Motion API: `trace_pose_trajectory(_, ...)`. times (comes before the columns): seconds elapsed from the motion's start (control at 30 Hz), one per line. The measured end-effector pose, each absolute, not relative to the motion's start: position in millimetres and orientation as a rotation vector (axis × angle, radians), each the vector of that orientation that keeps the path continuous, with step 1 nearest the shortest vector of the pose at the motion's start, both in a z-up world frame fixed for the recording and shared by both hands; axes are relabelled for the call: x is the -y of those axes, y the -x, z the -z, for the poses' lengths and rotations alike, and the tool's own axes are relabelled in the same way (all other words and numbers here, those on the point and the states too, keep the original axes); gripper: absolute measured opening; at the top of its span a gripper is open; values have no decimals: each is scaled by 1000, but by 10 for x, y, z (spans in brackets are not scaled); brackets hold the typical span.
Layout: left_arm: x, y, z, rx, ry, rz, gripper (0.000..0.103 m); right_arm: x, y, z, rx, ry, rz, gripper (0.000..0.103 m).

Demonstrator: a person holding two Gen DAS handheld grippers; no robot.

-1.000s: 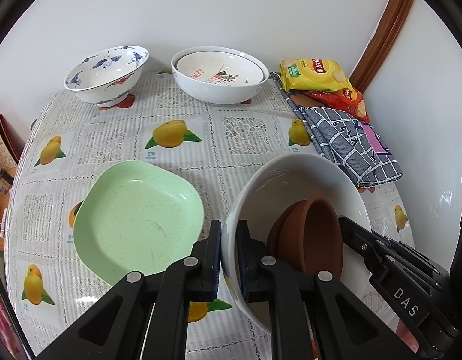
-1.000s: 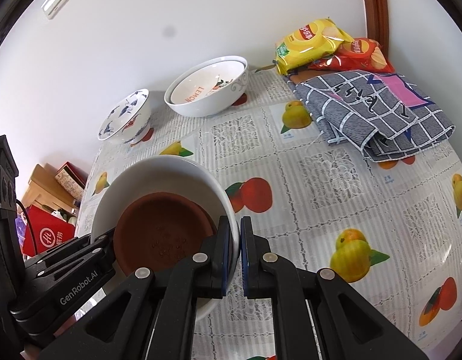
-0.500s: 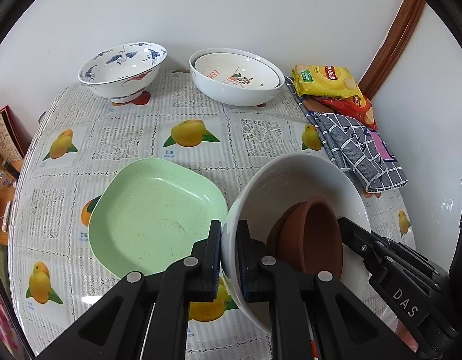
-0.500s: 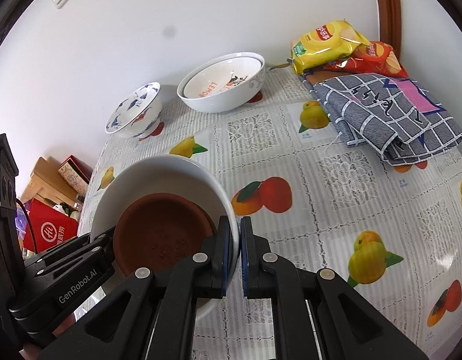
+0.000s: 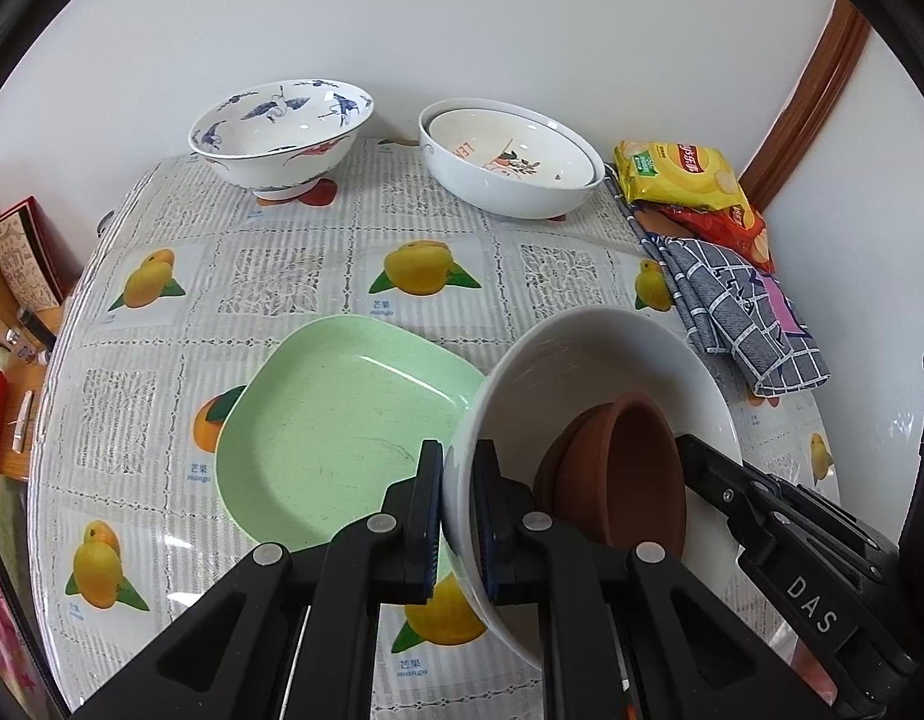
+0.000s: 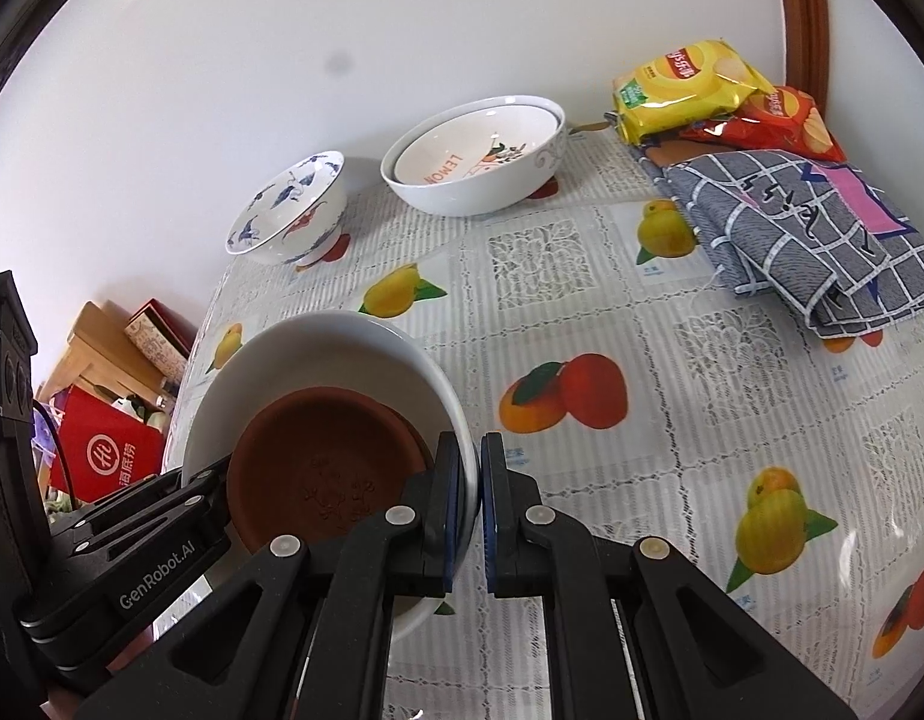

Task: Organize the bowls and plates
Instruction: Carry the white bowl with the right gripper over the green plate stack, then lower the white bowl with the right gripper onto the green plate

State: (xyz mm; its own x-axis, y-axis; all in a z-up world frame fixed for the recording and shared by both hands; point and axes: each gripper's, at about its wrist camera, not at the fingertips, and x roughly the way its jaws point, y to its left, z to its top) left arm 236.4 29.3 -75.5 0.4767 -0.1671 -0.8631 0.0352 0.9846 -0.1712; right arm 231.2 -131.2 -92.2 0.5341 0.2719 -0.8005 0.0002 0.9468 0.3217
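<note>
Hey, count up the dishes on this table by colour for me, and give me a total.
White bowls: 3, the held bowl, the big bowl and the lemon bowl nested in it
Blue-patterned bowl: 1
Green plate: 1
Brown dish: 1
Total: 6

A yellow chip bag [image 6: 687, 87] overlaps a red one [image 6: 774, 120] at the worktop's [image 6: 582, 312] far right; a checked cloth [image 6: 810, 234] lies just nearer. Boxes [image 6: 111, 450] sit left, below.
</note>
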Motion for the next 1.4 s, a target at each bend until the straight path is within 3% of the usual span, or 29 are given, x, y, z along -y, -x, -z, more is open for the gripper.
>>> trace_pose_trajectory(1.4, -971, -2449, 757, -1050, 205, 33, 10, 621, -2600, 908, -1006, -215, -260, 7)
